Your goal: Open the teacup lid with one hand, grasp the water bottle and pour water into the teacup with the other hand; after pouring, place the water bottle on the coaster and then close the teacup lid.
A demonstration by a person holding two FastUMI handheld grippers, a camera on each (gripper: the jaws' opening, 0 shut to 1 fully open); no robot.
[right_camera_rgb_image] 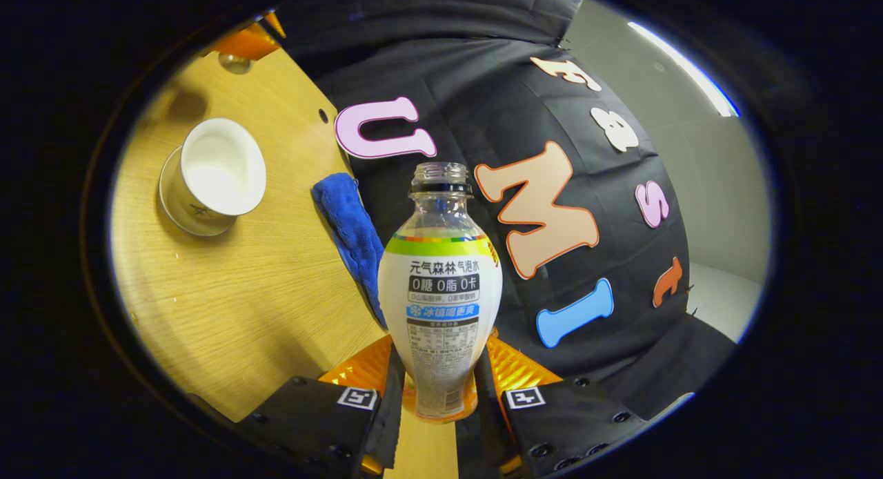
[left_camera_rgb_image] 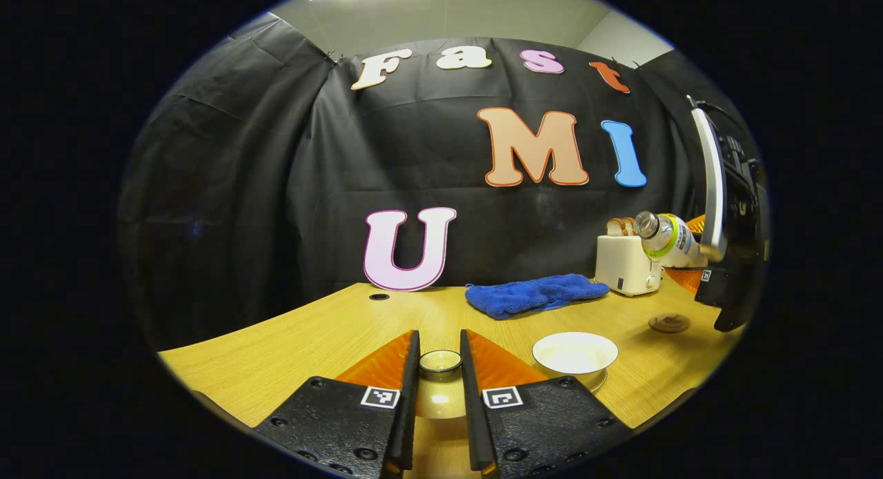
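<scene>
The water bottle (right_camera_rgb_image: 440, 286) is clear, bulb-shaped and uncapped, with a white label banded in green at the top; in the right gripper view the right claw (right_camera_rgb_image: 441, 389) grips its lower body with both fingers pressed to its sides, and the bottle is held in the air, tipped so its open neck leans towards the teacup side of the worktop (right_camera_rgb_image: 262, 292). From the left gripper view the same bottle (left_camera_rgb_image: 668, 239) hangs tilted at the far right, above the coaster (left_camera_rgb_image: 668, 322), a small round brown disc lying on the wood. The teacup (left_camera_rgb_image: 574, 355) is a white, wide-mouthed bowl standing open just right of the left claw (left_camera_rgb_image: 440, 368), whose fingers are closed on the lid's knob (left_camera_rgb_image: 440, 361), a small round glossy piece; the lid (left_camera_rgb_image: 438, 399) below it is mostly hidden between the fingers. Whether the cup holds water is hard to tell. Behind, a blue cloth (left_camera_rgb_image: 534, 294) lies crumpled near the back edge, and a cream toaster (left_camera_rgb_image: 626, 265) with bread slices stands beside it, partly behind the bottle. The rig holding the bottle is cut off at the right edge.
</scene>
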